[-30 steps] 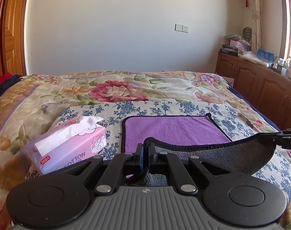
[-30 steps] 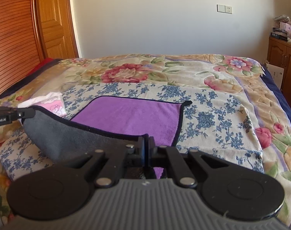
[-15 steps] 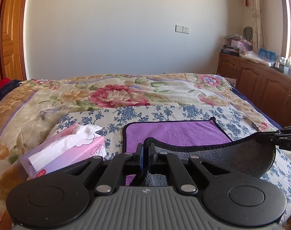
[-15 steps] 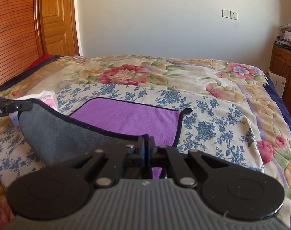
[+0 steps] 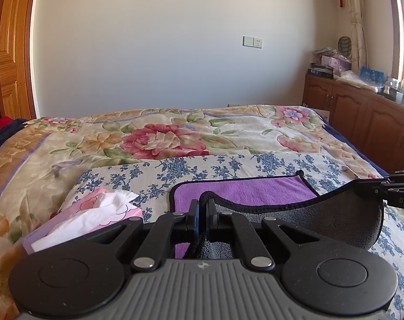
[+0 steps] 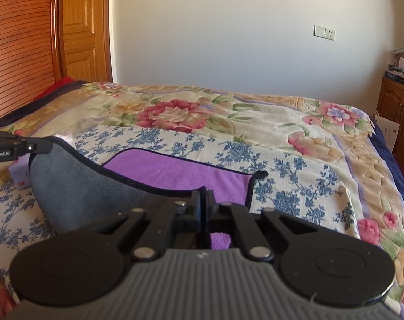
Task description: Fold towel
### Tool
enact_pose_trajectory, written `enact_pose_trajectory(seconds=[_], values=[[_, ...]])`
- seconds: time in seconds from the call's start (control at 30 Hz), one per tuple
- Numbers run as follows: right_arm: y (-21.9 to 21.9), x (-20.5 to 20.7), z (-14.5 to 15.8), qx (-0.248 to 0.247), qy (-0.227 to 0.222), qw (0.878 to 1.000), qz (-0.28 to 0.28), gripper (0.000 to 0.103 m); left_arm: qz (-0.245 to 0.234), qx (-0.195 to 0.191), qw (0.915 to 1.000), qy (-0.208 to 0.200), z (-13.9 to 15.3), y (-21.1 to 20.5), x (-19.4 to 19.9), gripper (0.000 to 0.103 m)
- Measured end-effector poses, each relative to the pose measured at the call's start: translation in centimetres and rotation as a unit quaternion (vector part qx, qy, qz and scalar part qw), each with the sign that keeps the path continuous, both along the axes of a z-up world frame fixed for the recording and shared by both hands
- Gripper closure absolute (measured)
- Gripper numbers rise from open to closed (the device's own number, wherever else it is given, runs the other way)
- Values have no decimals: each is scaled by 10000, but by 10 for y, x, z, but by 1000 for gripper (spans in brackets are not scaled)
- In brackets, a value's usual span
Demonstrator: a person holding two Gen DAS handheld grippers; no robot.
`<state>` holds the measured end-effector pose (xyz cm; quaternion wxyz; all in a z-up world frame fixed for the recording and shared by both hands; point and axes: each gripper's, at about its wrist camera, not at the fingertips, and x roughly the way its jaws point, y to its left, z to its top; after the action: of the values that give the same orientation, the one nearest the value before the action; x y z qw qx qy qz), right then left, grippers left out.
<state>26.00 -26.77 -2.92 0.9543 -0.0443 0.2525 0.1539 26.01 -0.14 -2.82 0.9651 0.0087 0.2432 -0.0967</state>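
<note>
The towel is purple on one side and grey on the other, with a black hem. Its far half lies flat on the blue-flowered cloth on the bed. My left gripper is shut on the towel's near left corner. My right gripper is shut on the near right corner. Both corners are lifted, and the grey underside hangs in a curve between them. The right gripper also shows at the right edge of the left wrist view. The left gripper shows at the left edge of the right wrist view.
A pink tissue box stands on the bed left of the towel. The floral quilt covers the bed behind. A wooden cabinet with clutter stands along the right wall. A wooden door is at the left.
Both grippers have risen and moved forward with the towel's near edge; the lifted grey flap hangs higher and covers more of the purple side.
</note>
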Motion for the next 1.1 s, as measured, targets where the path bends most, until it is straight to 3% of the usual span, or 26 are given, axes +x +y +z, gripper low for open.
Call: enact_pose_trajectory(seconds=[1.1], values=[[1,43,5,-301,-394,9988,50,99,169,92,9996,-221,-1,-15,55,98]])
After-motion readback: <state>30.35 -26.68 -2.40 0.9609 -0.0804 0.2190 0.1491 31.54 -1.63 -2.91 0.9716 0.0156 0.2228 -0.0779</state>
